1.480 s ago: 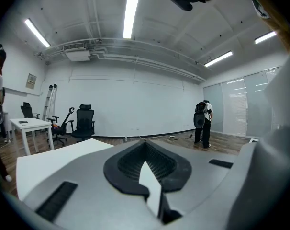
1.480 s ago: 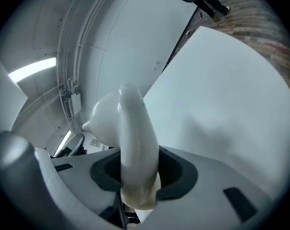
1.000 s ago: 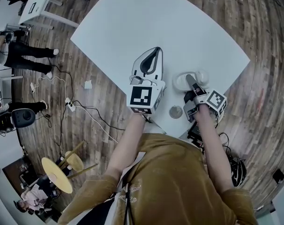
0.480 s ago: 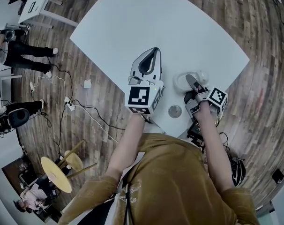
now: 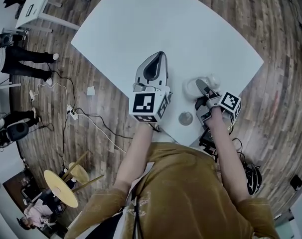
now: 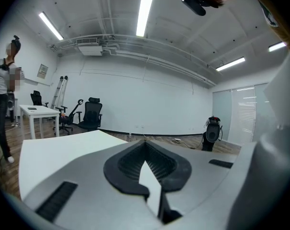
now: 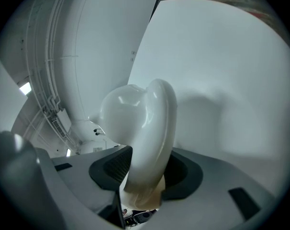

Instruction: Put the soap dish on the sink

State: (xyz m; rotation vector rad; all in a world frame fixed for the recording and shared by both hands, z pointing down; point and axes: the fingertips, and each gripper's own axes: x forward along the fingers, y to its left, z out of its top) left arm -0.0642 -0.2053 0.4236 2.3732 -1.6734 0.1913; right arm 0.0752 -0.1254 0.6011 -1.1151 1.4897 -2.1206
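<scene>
The white soap dish [image 5: 207,83] is over the near right part of the white table [image 5: 141,24]. My right gripper [image 5: 203,87] is shut on the dish's near rim. In the right gripper view the soap dish [image 7: 150,123] stands on edge between the dark pads [image 7: 109,166], with its rounded bowl toward the left. My left gripper [image 5: 157,55] hovers over the table's near middle, to the left of the dish. Its jaws are shut with nothing between them, and the left gripper [image 6: 146,147] points out across the table. No sink shows in any view.
A small round metal disc [image 5: 185,118] lies on the table near its front edge, between the two grippers. On the wooden floor to the left lie cables and a power strip [image 5: 74,112], and a round stool [image 5: 61,185] stands there. Beyond are another table [image 5: 39,4] and people.
My left gripper has drifted slightly left and rolled a little. The right gripper has kept its place on the dish's rim.
</scene>
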